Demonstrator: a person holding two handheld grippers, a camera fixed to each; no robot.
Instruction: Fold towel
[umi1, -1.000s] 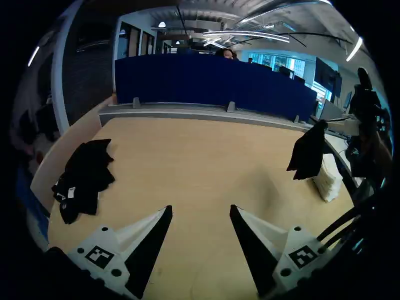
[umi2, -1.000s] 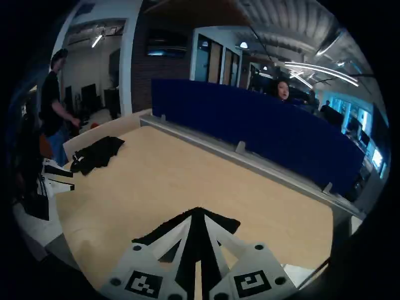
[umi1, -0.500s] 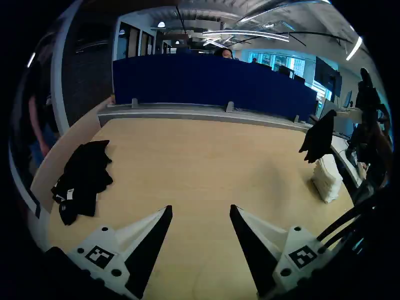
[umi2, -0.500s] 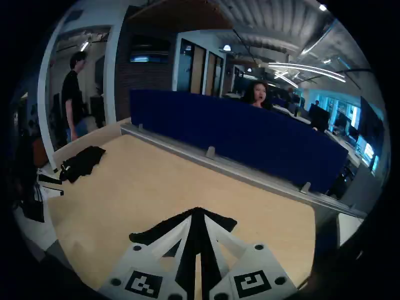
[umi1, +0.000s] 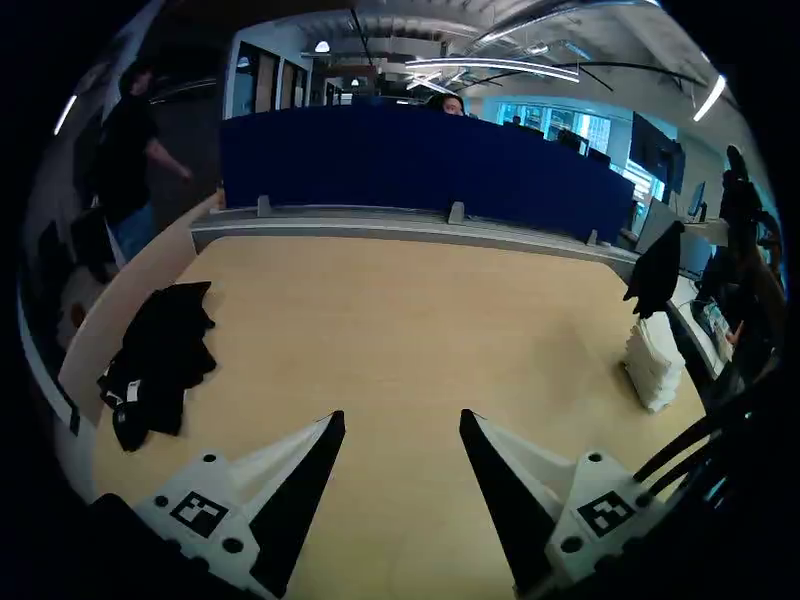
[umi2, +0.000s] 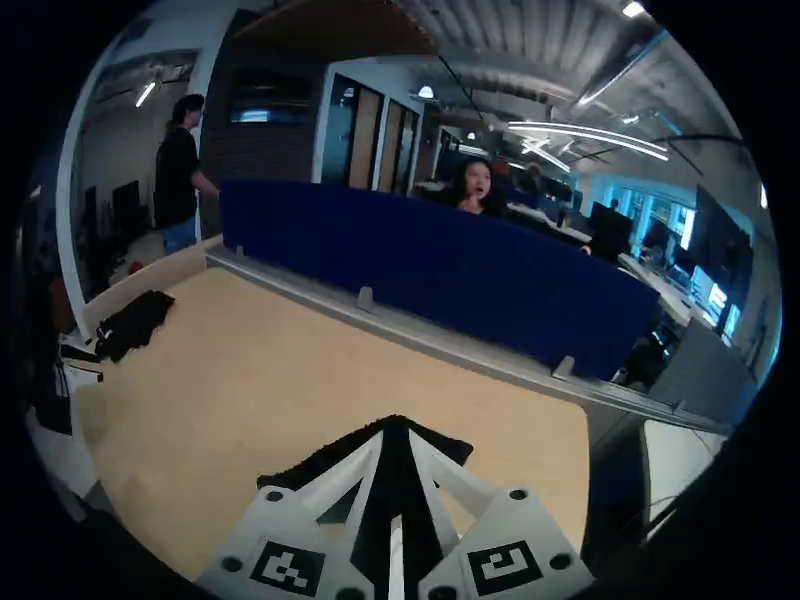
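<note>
**Towel hangs from the right gripper; left gripper waits empty**

Towel (umi2: 440, 447) cloth is black and spills out to both sides of the right gripper (umi2: 395, 428), whose two fingers are pressed together on it with no gap between them. The left gripper (umi1: 400, 415) is spread wide with nothing between its fingers, low over the wooden table (umi1: 400, 320).

My reading is that the step in hand is bringing the towel over the table to lay it out flat. To do that well, carry it to the open middle of the table and let the hanging edge touch down first. Then draw the pinched end away so the cloth spreads instead of bunching. The left gripper looks well placed to take a free corner once one lies flat. Keep the towel away from the black cloth pile (umi1: 160, 360) near the table's left edge and from the white folded stack (umi1: 650, 365) at its right edge.

The left gripper view gives the whole drape: the towel (umi1: 655, 270) hangs in the air as a narrow dark shape above the white stack, apart from it. The right gripper view gives the pinch itself, and it also shows the blue divider (umi2: 420, 270) along the table's far side.
</note>
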